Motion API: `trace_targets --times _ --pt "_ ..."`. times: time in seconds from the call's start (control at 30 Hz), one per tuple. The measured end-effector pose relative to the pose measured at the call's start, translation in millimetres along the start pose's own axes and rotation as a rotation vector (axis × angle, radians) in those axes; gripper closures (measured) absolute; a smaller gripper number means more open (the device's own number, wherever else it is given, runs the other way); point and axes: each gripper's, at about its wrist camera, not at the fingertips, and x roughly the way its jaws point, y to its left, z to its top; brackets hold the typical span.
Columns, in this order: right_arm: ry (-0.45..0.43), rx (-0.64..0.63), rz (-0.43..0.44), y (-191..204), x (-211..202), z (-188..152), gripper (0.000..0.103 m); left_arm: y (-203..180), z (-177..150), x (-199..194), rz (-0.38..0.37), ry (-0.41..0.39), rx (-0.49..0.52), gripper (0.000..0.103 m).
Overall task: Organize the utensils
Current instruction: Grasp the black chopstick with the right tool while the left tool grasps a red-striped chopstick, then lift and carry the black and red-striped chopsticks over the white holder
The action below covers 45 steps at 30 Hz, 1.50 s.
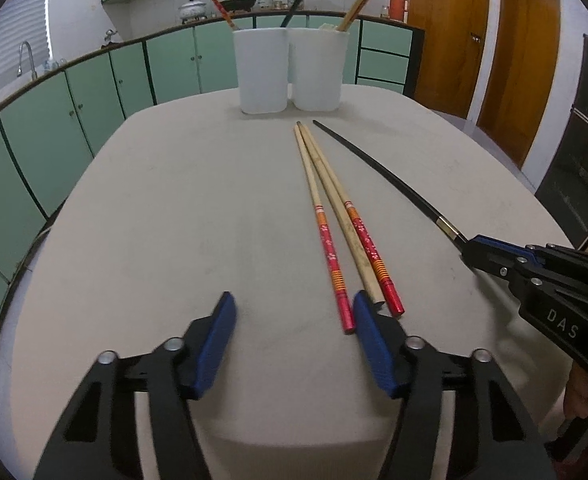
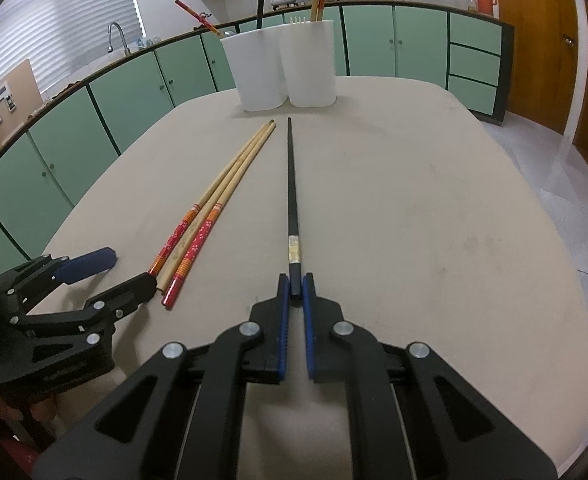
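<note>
Right gripper (image 2: 296, 286) grips black chopstick (image 2: 292, 184).

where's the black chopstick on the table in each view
Left wrist view: the black chopstick runs diagonally right of centre, its thick end in the right tongs at the right edge.
Right wrist view: it runs straight up the centre from those tongs.
Shared landmark: the two white holders beyond its tip.
</note>
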Motion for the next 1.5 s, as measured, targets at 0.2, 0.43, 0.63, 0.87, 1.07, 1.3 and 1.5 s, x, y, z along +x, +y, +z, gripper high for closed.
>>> trace_targets --times 0.2,0.43,0.63,0.87,1.07,1.3,1.5 --pt "0.004 0.0 0.001 0 2 0 0.096 -10 0 -2 -0.04 -0.006 0.039 0.096" --pt "0.001 -0.02 -0.002 1 3 0 0.097 -8 1 -4 -0.067 -0.007 0.01 0.097" --pt "-0.003 -0.005 0.02 -4 -5 8 0.097 -2 10 -20 -0.059 -0.044 -0.002 0.098" --pt "-0.1 -0.05 0.014 -3 -40 34 0.097 6 42 -62 -0.041 -0.166 0.003 0.098" --pt "-0.184 -0.071 0.037 -6 -68 70 0.097 14 82 -95 -0.043 -0.275 0.01 0.098" --pt "-0.262 -0.083 0.072 -11 -92 124 0.097 18 122 -110 -0.043 -0.356 0.014 0.098" --pt "-0.266 -0.094 0.111 -14 -100 162 0.097 22 146 -110 -0.058 -0.363 0.027 0.098"
